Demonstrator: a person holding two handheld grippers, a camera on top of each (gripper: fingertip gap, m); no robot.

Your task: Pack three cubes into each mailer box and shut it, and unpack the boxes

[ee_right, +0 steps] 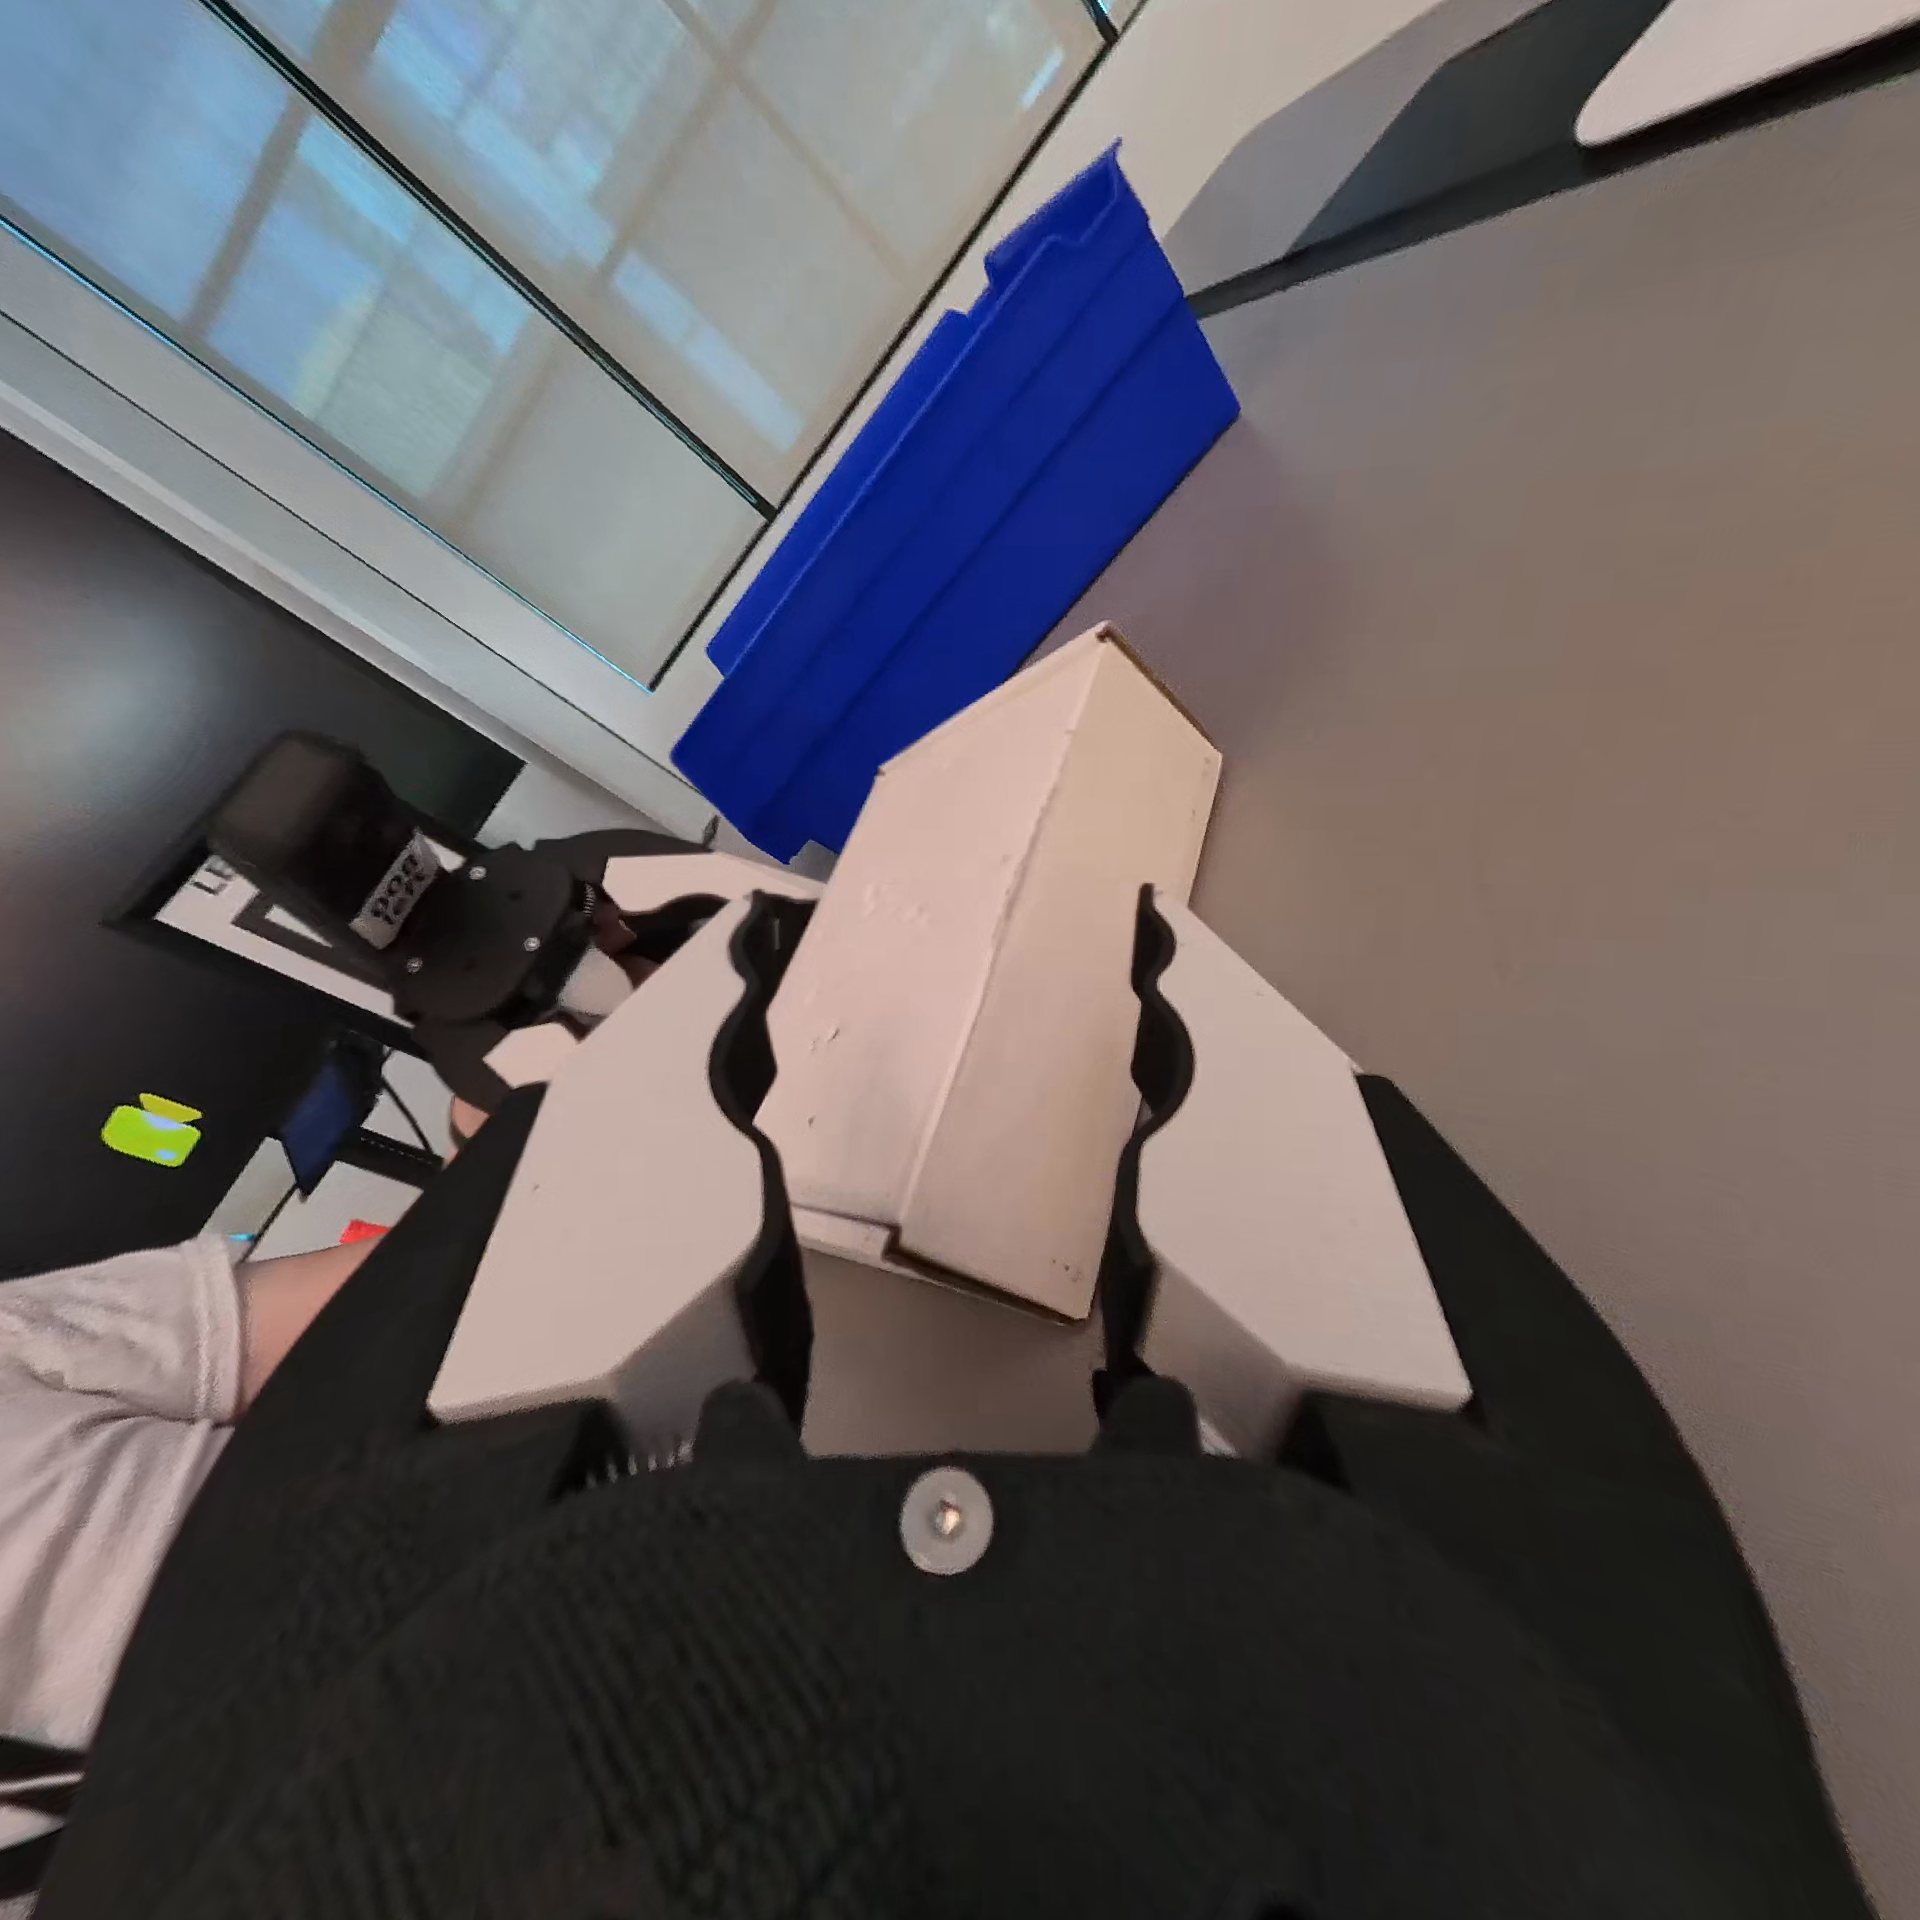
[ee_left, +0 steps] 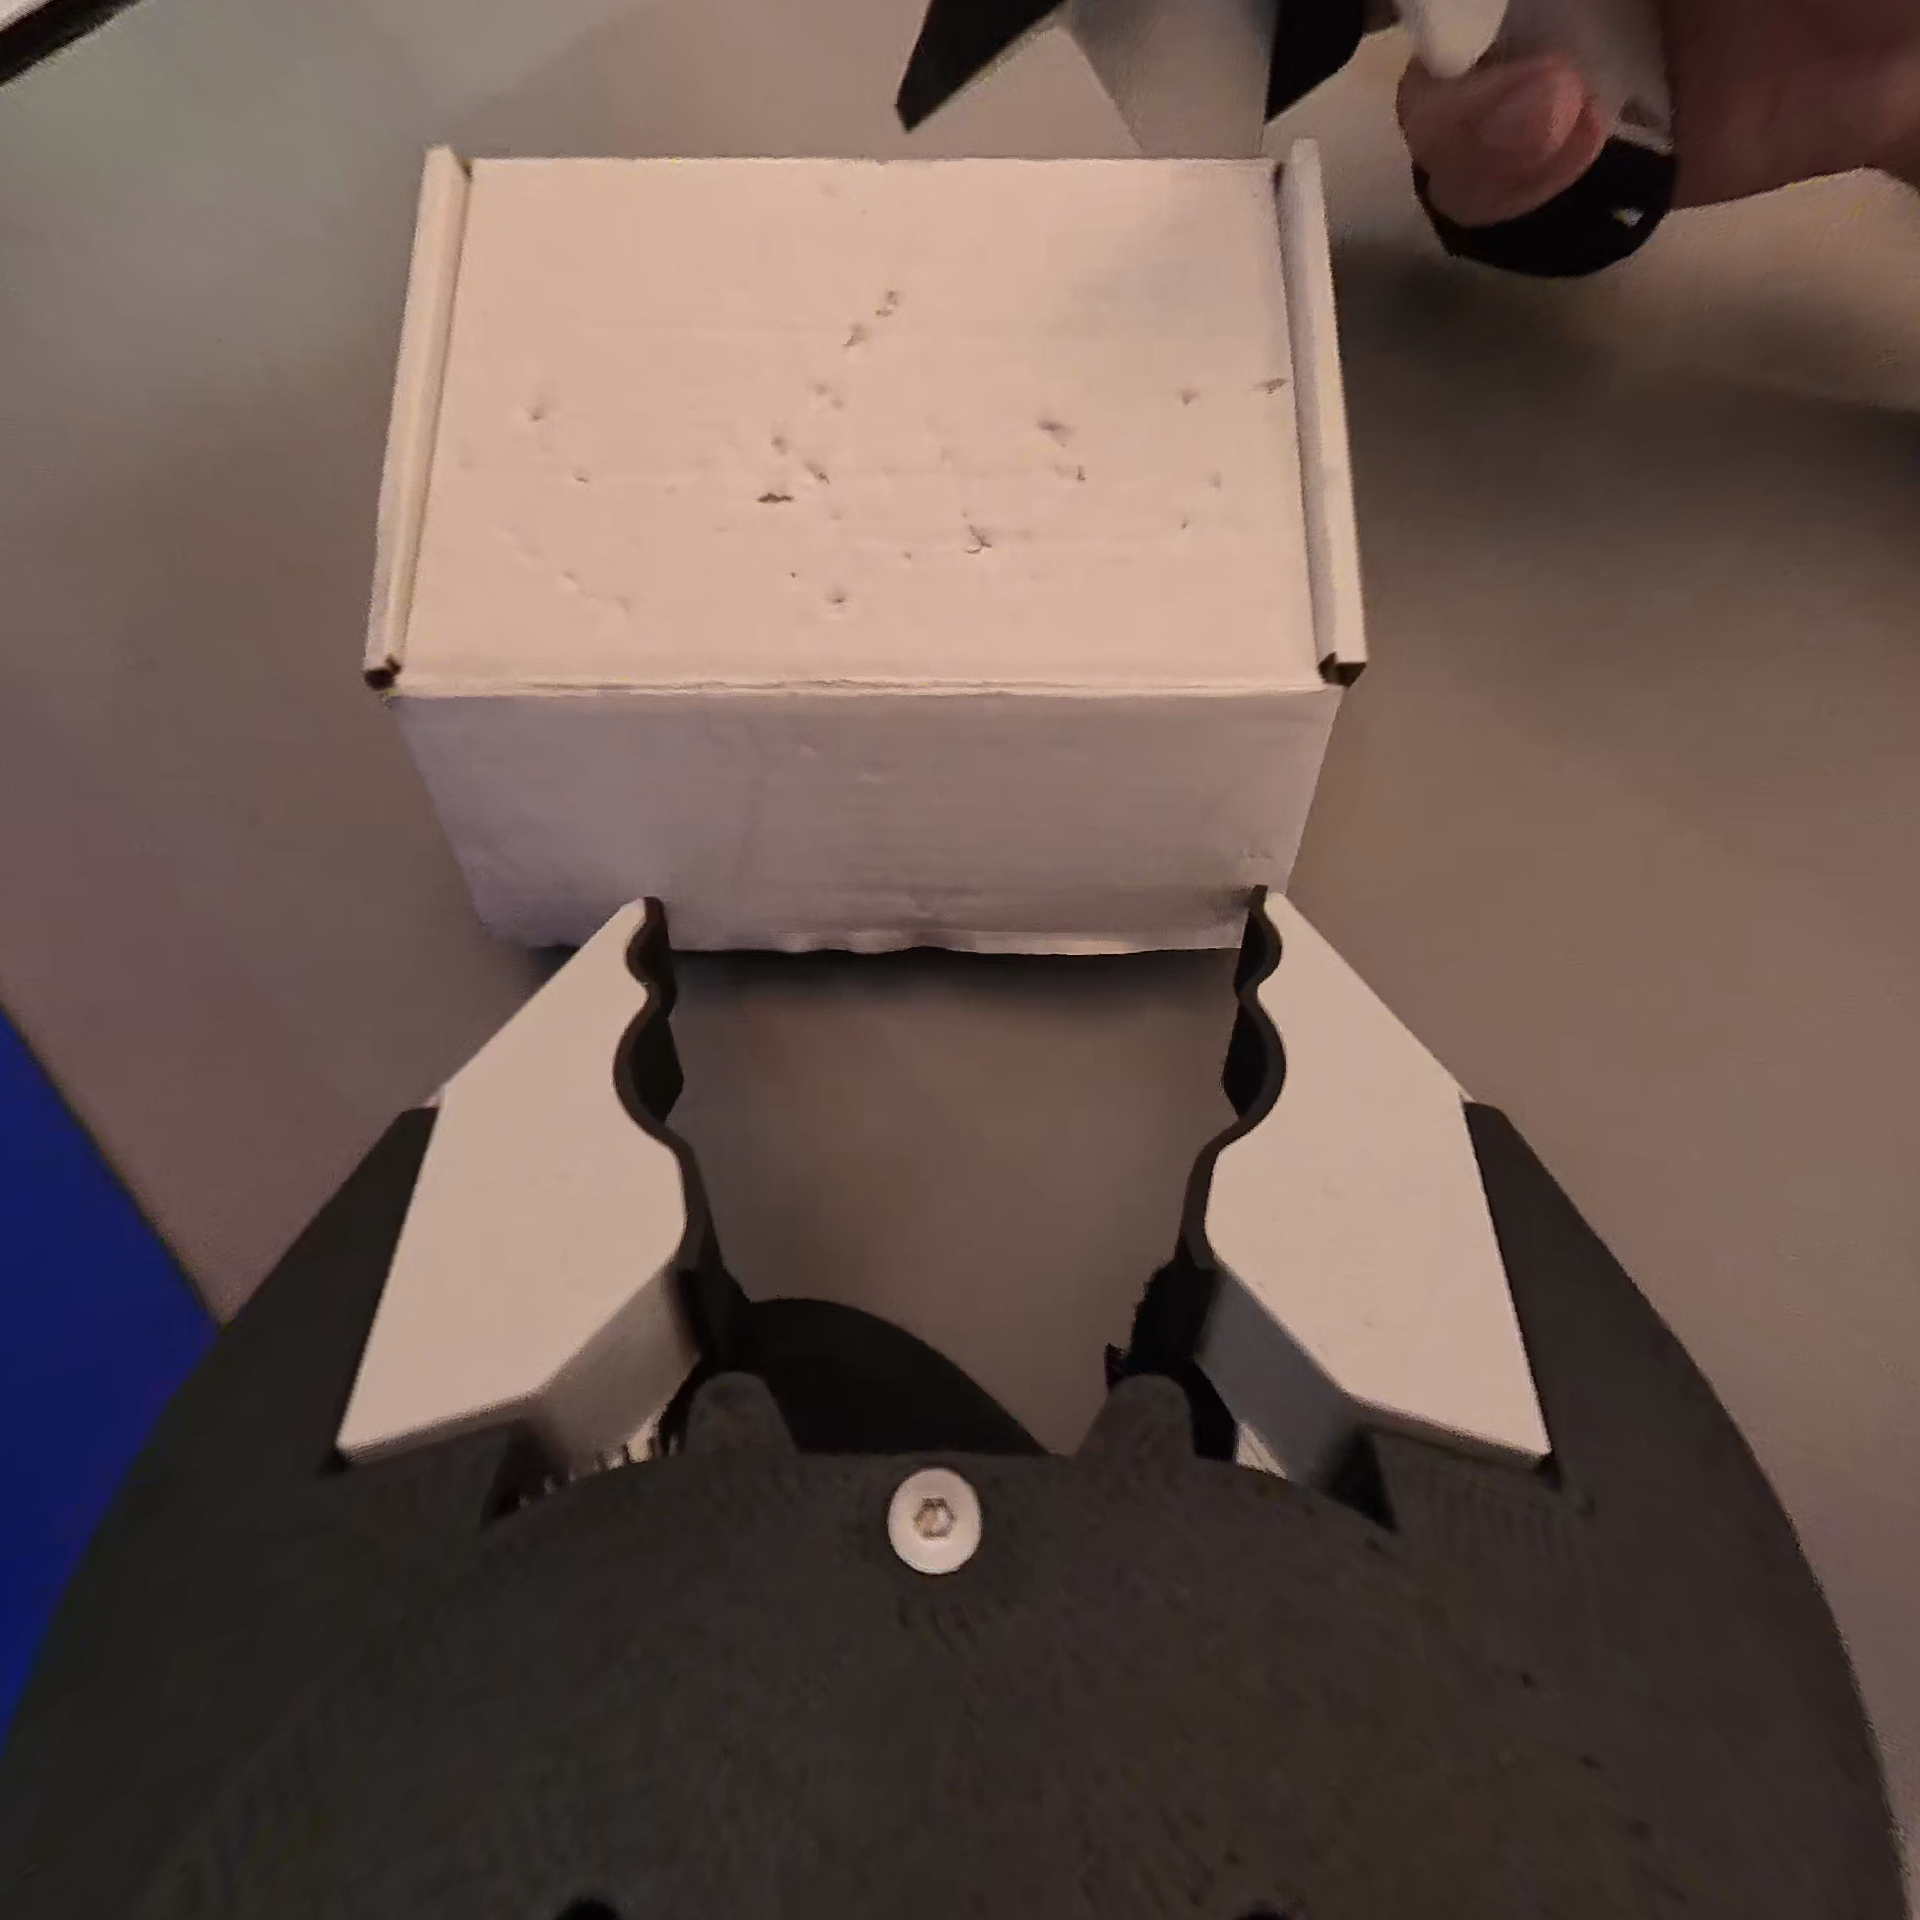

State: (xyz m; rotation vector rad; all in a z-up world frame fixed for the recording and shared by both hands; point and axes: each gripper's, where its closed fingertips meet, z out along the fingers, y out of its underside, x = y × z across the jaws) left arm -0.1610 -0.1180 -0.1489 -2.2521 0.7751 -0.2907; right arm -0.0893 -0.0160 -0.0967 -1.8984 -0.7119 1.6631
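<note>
A closed white mailer box (ee_left: pixel 862 540) is seen directly ahead of the left tool (ee_left: pixel 951 920), resting on the grey surface (ee_left: pixel 1610 727). The left tool's fingers are spread wide apart with nothing between them; the fingertips (ee_left: pixel 629 930) lie just in front of the box's near wall, at its lower edge, though contact cannot be confirmed. The lid is seated flat, with the side flaps tucked along both short edges, and small dents and nicks are noted over its top. Beyond the box's far right corner, the right tool (ee_left: pixel 1091 52) is partly visible at the frame edge, with a hand (ee_left: pixel 1507 135) on its body. A blue patch (ee_left: pixel 62 1195) is seen low and to the left of the left tool. In the right wrist view, the same mailer box (ee_right: pixel 966 997) is seen edge-on between the fingers of the right tool (ee_right: pixel 956 914), which are parted to either side of it; the dark pads lie close along the box's faces, but whether they press it cannot be told. Beyond the box, a blue bin (ee_right: pixel 966 499) stands on the surface. To the left of the right tool, the left tool (ee_right: pixel 499 935) is seen farther off, and a pale sleeve (ee_right: pixel 104 1340) shows lower left.
</note>
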